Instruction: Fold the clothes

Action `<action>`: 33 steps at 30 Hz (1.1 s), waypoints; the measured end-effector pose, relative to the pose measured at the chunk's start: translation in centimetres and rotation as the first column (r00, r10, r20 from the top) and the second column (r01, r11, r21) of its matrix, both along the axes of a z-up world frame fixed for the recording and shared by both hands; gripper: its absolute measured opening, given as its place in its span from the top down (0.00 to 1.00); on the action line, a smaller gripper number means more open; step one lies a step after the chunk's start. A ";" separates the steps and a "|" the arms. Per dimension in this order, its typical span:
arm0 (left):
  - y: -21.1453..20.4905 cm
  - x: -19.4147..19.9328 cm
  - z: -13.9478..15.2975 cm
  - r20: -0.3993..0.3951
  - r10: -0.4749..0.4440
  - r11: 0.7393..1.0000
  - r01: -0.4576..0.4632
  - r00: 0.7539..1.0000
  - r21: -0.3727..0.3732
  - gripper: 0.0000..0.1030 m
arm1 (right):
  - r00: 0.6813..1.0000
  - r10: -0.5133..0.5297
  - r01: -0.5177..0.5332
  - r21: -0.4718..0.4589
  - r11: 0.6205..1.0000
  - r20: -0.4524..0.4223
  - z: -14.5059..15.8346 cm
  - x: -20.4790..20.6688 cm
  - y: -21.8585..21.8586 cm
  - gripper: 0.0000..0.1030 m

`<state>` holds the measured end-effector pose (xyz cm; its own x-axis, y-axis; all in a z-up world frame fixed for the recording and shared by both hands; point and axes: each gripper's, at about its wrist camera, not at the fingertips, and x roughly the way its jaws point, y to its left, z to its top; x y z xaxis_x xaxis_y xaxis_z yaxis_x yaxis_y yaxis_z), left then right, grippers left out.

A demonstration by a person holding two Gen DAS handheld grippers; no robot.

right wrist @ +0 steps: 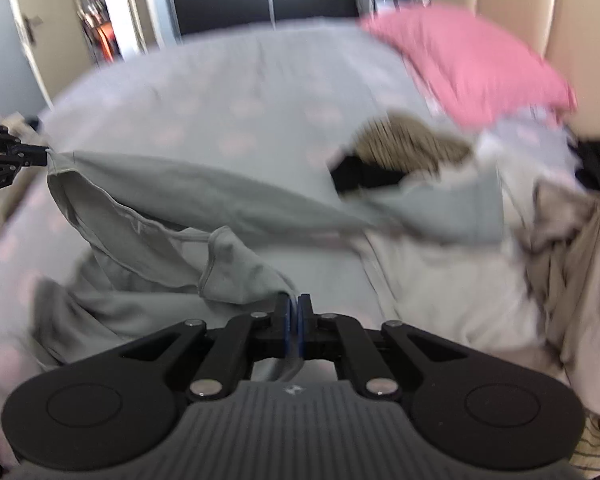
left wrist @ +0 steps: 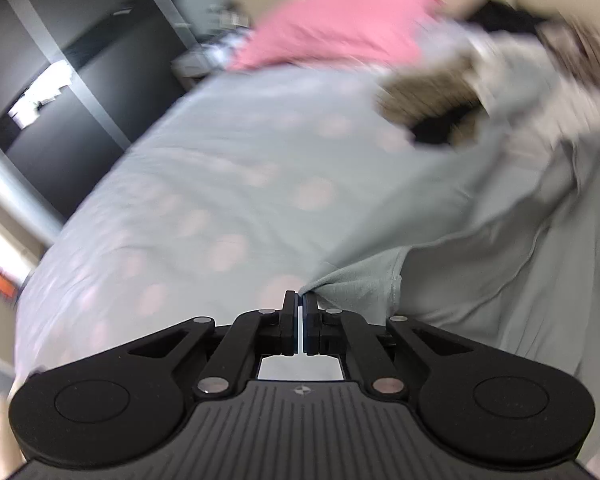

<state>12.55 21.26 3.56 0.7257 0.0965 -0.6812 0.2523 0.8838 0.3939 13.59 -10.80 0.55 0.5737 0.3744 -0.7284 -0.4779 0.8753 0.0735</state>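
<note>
A pale grey-green garment [right wrist: 188, 200] hangs stretched over the bed between both grippers. My left gripper [left wrist: 300, 300] is shut on one corner of it, and the cloth [left wrist: 480, 248] fans out to the right. In the right wrist view, my right gripper [right wrist: 294, 304] is shut on another edge, with fabric bunched between its fingers and trailing below. My left gripper [right wrist: 44, 156] shows at that view's left edge, pinching the far corner. The garment's far end lies on the clothes pile. Both views are motion-blurred.
The bed [left wrist: 220, 184] has a light sheet with pale pink dots. A pink pillow [right wrist: 472, 64] lies at the headboard. A pile of clothes [right wrist: 560, 232] with a brown and black item [right wrist: 400, 152] sits on the right. Dark wardrobe doors [left wrist: 80, 80] stand beyond the bed.
</note>
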 end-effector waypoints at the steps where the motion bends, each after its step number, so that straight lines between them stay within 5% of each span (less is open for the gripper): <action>1: 0.5 -1.0 1.4 0.025 0.024 1.000 -0.023 0.999 -0.007 1.00 | 0.999 0.002 -0.002 0.010 1.000 0.037 0.9 -0.6 0.4 0.96; 6: 2.4 -6.4 7.3 0.135 0.122 0.993 -0.121 0.983 -0.016 1.00 | 0.975 0.004 -0.017 0.059 0.998 0.222 5.6 -3.9 2.6 0.96; 9: 3.7 -9.9 11.2 0.264 0.183 0.983 -0.180 0.947 -0.037 1.00 | 0.953 -0.008 -0.026 0.109 0.994 0.304 9.3 -5.5 3.3 0.96; 12: 4.8 -13.4 15.3 0.339 0.220 0.975 -0.203 0.915 -0.086 1.00 | 0.911 0.004 -0.063 0.129 0.990 0.413 13.8 -7.8 3.7 0.98; 16: 5.0 -16.1 17.3 0.324 0.214 0.976 -0.192 0.921 -0.099 1.00 | 0.829 0.017 -0.078 0.086 0.993 0.559 19.6 -11.2 4.6 1.00; 18: 4.5 -16.8 16.4 0.293 0.194 0.980 -0.174 0.936 -0.093 1.00 | 0.848 0.049 -0.101 0.069 0.993 0.529 21.0 -11.7 4.9 1.00; 23: 3.2 -17.5 12.5 0.189 0.142 0.988 -0.128 0.972 -0.085 1.00 | 0.903 0.141 -0.145 -0.021 0.989 0.405 18.7 -11.2 6.1 1.00; 33: -1.6 -17.3 0.0 -0.038 -0.081 0.994 0.084 0.996 0.063 0.85 | 0.973 0.185 -0.163 -0.157 0.974 0.137 6.9 -7.4 4.1 0.92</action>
